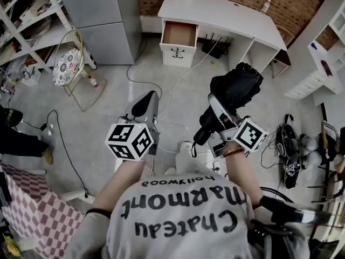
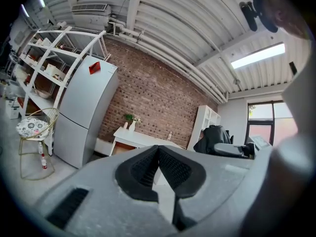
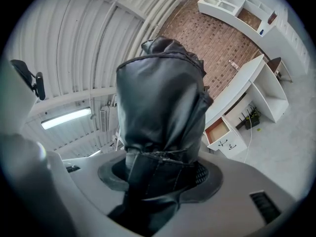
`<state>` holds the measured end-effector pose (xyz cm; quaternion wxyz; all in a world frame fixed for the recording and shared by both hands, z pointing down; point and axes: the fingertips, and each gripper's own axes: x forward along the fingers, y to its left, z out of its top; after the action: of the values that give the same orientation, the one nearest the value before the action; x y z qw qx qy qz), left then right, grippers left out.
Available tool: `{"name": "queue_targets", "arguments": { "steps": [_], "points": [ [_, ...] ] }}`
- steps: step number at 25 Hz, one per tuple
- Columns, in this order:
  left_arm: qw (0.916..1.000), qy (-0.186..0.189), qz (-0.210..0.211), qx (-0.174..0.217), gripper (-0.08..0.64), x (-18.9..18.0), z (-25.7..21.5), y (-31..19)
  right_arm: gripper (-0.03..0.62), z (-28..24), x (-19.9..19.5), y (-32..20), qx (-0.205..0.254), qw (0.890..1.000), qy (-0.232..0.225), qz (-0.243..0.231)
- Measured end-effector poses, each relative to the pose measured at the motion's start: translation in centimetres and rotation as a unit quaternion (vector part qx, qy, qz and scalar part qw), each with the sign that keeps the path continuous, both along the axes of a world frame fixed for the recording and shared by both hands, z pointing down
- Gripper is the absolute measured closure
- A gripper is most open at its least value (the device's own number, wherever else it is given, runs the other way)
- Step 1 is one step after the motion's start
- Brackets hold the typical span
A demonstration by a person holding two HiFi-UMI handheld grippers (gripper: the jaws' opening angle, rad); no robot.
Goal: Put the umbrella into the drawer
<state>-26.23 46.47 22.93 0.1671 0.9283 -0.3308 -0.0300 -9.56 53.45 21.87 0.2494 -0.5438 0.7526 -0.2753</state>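
A black folded umbrella (image 1: 235, 85) is clamped in my right gripper (image 1: 218, 112), which is shut on its lower part; the bundle sticks out ahead of the jaws and its handle end hangs back toward me. In the right gripper view the umbrella (image 3: 163, 102) fills the middle and hides the pads of that gripper (image 3: 160, 174). The white desk (image 1: 232, 16) stands across the room with its drawer (image 1: 179, 34) pulled open and bare inside; the drawer (image 3: 217, 131) also shows past the umbrella. My left gripper (image 1: 146, 106) is held level beside it, pads (image 2: 170, 167) meeting at the tips, nothing between them.
A grey fridge (image 1: 105, 20) stands left of the desk, with a wire chair with a floral cushion (image 1: 67, 63) and a small bottle (image 1: 92, 81) near it. Cables (image 1: 180, 77) run over the floor toward the desk. White shelving (image 1: 323, 53) lines the right side. A checked cloth (image 1: 32, 209) lies at bottom left.
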Motion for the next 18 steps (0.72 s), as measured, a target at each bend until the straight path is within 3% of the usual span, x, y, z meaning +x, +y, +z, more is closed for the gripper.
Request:
{"name": "queue_targets", "arguments": {
  "steps": [9,18],
  "points": [
    [0.9999,0.002,-0.006,-0.008,0.543,1.7,0.7,-3.7,0.351,1.0,2.1,-3.7,-0.006,1.0,-0.007,0.0],
    [0.9999,0.015,-0.002,-0.005,0.543,6.1,-0.6,-9.7,0.351,-0.2,6.2,-10.5,0.0,1.0,0.0,-0.017]
  ]
}}
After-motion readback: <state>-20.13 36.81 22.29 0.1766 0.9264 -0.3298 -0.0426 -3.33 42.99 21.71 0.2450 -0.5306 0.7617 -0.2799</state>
